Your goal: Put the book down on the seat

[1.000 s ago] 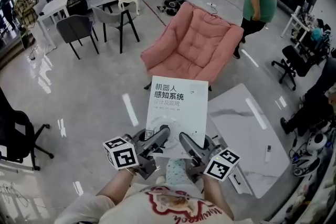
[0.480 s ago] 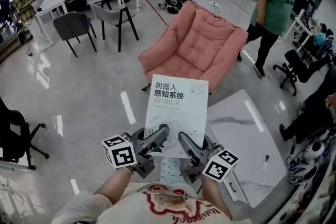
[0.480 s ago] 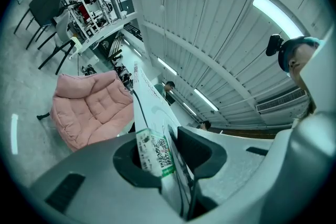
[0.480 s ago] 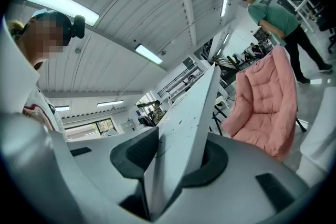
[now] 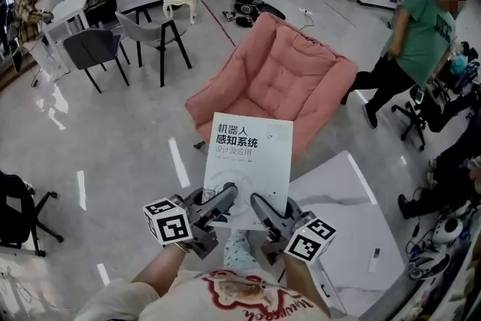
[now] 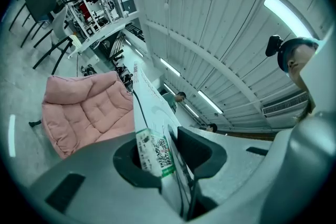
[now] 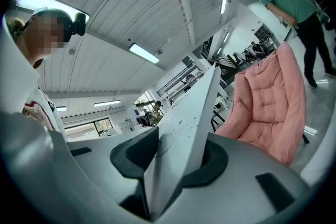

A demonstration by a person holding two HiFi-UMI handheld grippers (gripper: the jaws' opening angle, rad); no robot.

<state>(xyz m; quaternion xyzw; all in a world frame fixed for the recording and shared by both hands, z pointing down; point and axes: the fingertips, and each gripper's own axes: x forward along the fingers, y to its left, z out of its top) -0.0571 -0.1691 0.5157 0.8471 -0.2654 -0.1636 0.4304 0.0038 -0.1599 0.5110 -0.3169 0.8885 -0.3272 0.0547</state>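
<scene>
A white book with green print on its cover is held up flat in front of me by its near edge. My left gripper is shut on its near left corner, and my right gripper is shut on its near right corner. In the left gripper view the book stands edge-on between the dark pads; the right gripper view shows the book the same way. The pink cushioned chair stands on the floor just beyond the book's far edge, its seat empty.
A white marble-topped table lies low at my right. A grey chair and a dark chair stand at the back left by white desks. A person in a green shirt walks at the right. A black office chair stands at the left edge.
The pink chair has drawn nearer and slid a little left in the head view. The person in green has walked to the right. Both grippers keep their hold on the book.
</scene>
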